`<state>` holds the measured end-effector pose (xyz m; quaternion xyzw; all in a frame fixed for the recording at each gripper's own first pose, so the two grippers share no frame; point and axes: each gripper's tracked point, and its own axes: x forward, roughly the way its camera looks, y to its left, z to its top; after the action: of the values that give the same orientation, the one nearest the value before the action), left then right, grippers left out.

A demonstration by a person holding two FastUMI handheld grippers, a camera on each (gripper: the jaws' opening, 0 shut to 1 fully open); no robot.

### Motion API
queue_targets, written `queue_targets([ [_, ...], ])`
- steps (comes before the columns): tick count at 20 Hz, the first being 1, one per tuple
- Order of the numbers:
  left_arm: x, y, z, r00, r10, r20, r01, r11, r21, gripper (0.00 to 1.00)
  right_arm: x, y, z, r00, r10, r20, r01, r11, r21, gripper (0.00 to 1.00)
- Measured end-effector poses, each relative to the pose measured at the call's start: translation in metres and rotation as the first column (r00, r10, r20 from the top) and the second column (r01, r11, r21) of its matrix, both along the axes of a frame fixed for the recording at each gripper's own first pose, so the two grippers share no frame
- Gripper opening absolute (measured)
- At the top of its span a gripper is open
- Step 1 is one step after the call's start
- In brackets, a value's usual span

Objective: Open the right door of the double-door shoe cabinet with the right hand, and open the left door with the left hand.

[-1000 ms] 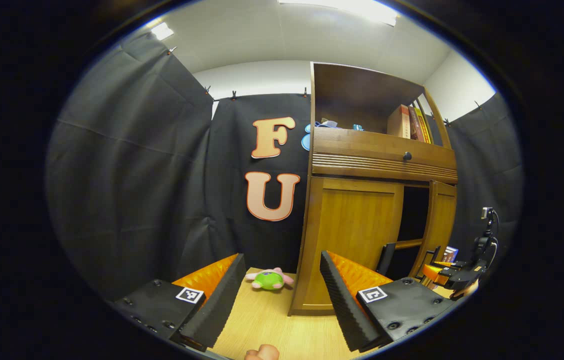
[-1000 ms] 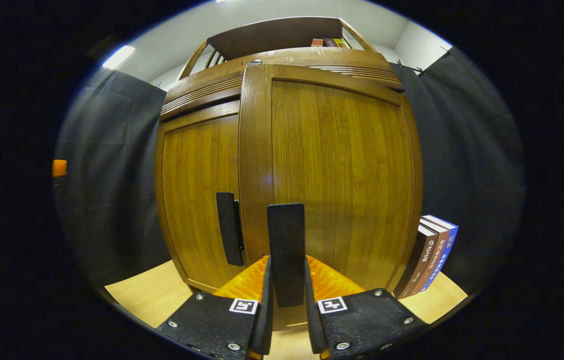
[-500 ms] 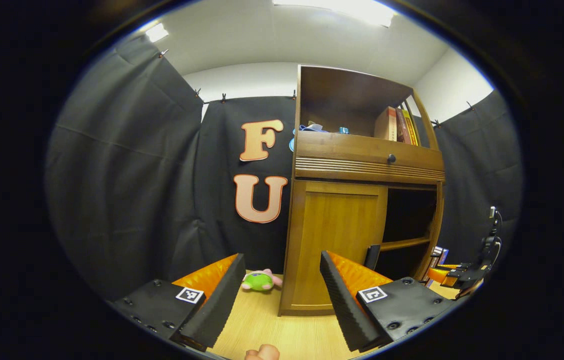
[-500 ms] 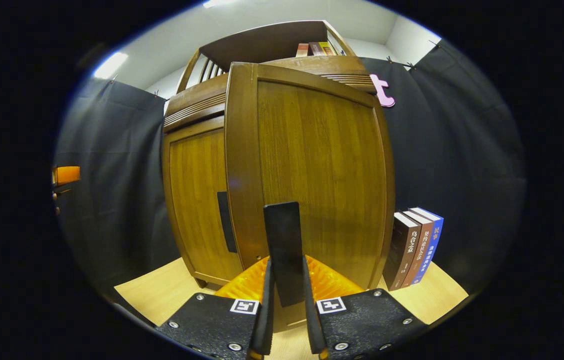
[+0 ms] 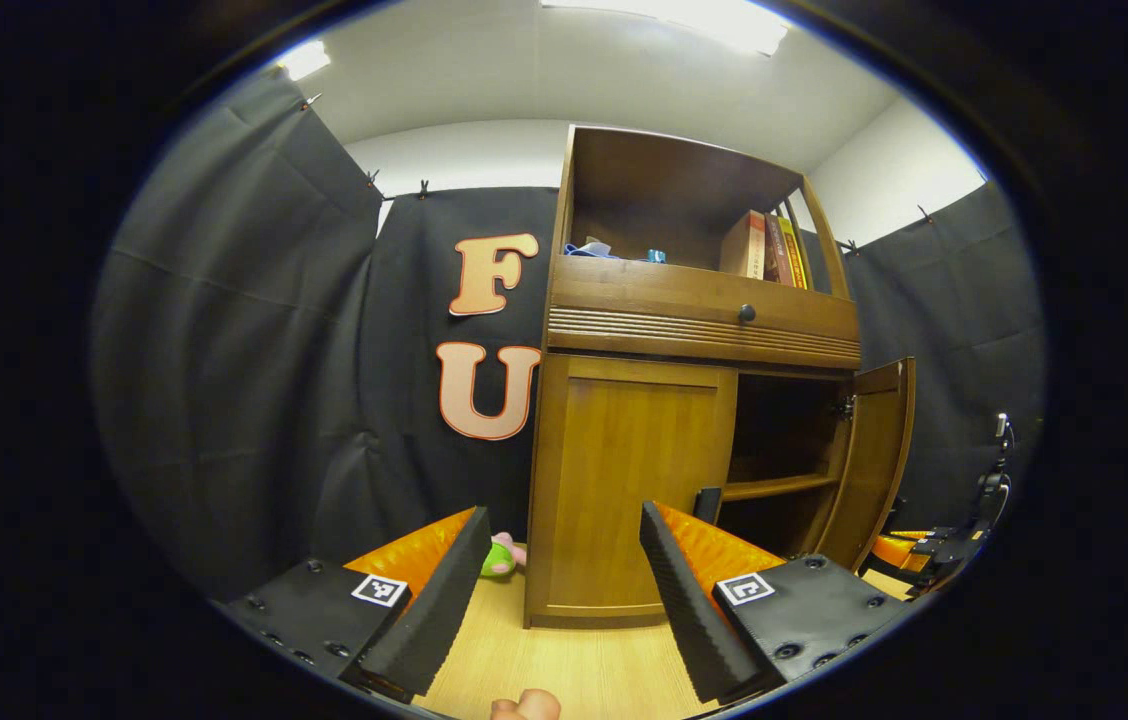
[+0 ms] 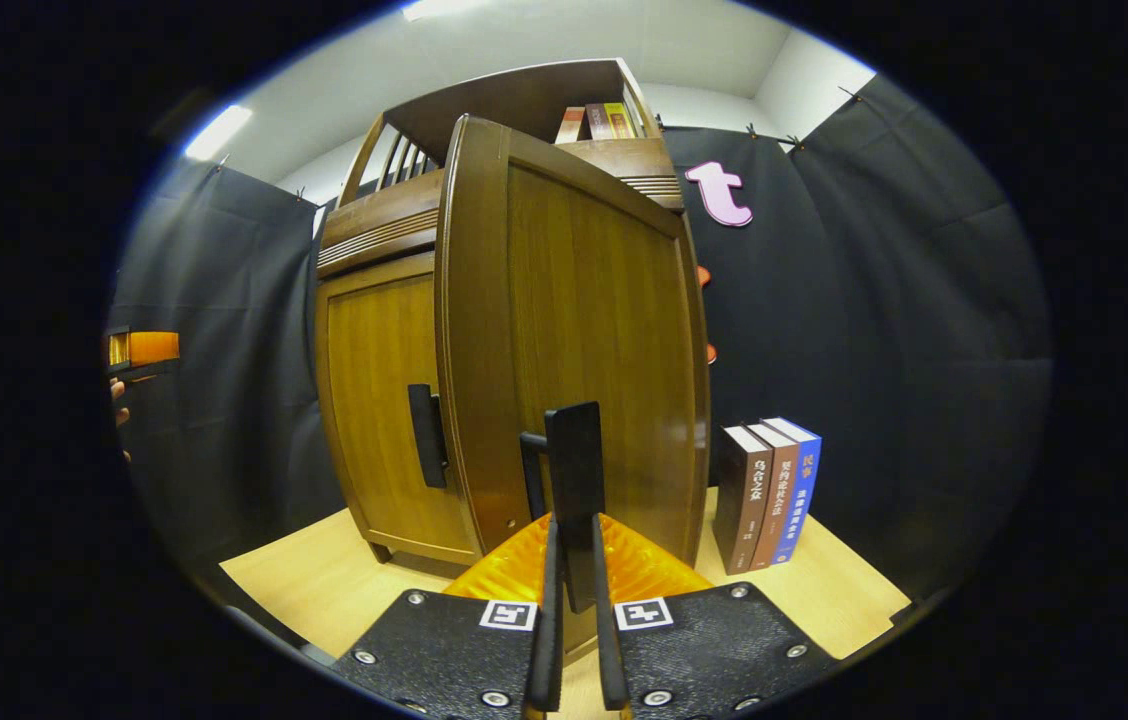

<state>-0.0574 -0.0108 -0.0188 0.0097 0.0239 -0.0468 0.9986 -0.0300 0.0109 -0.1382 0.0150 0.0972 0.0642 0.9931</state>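
The shoe cabinet (image 5: 694, 330) is the largest thing here and stands on the pale wooden surface (image 5: 564, 670), its back near the black cloth wall. In its open top compartment some books (image 5: 764, 250) lean at the right end, and a few small blue and white items (image 5: 614, 250), too small to identify, lie toward the left. Below that compartment runs a drawer front with a round dark knob (image 5: 746, 313).

Under the drawer, the cabinet's right door (image 5: 874, 460) is swung wide open, showing a dark interior with one shelf board (image 5: 774, 487); I cannot tell whether anything sits on it. The left door (image 5: 639, 480) lies flat and closed against the cabinet, its dark handle (image 6: 426, 435) at its inner edge.

To the right of the cabinet, three books (image 6: 769, 490) stand upright on the surface, just beside the open door. At the cabinet's left foot, a small green and pink plush toy (image 5: 496, 556) lies on the surface.

In the right gripper view the right tool (image 6: 574, 600) is closed on the right door's dark handle (image 6: 574, 470), both fingers pressing its sides. The left tool (image 5: 564, 590) hangs in front of the closed left door, apart from the cabinet, its fingers spread wide and holding nothing.
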Motion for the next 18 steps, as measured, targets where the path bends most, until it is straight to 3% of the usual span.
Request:
queue_targets([
  [10, -0.008, -0.023, 0.007, 0.999, -0.033, 0.02, 0.032, 0.999, 0.02, 0.95, -0.012, -0.053, 0.004, 0.992, -0.122, 0.025, 0.124, 0.99, -0.069, 0.07],
  [11, -0.007, -0.025, 0.006, 0.999, -0.034, 0.019, 0.034, 0.999, 0.02, 0.95, -0.013, -0.056, 0.005, 0.991, -0.128, 0.026, 0.129, 0.989, -0.069, 0.16],
  [12, -0.007, -0.027, 0.005, 0.999, -0.036, 0.016, 0.036, 0.999, 0.021, 0.95, -0.014, -0.059, 0.006, 0.991, -0.132, 0.026, 0.133, 0.989, -0.067, 0.16],
  [13, -0.006, -0.029, 0.004, 0.999, -0.038, 0.012, 0.038, 0.999, 0.02, 0.95, -0.015, -0.06, 0.006, 0.991, -0.133, 0.026, 0.135, 0.989, -0.066, 0.15],
  [14, -0.005, -0.03, 0.002, 0.999, -0.041, 0.009, 0.04, 0.999, 0.02, 0.95, -0.014, -0.06, 0.006, 0.991, -0.134, 0.026, 0.136, 0.989, -0.067, 0.05],
  [18, -0.001, -0.036, -0.002, 0.999, -0.042, -0.003, 0.042, 0.999, 0.023, 0.95, -0.016, -0.068, 0.007, 0.99, -0.137, 0.029, 0.139, 0.988, -0.067, 0.04],
])
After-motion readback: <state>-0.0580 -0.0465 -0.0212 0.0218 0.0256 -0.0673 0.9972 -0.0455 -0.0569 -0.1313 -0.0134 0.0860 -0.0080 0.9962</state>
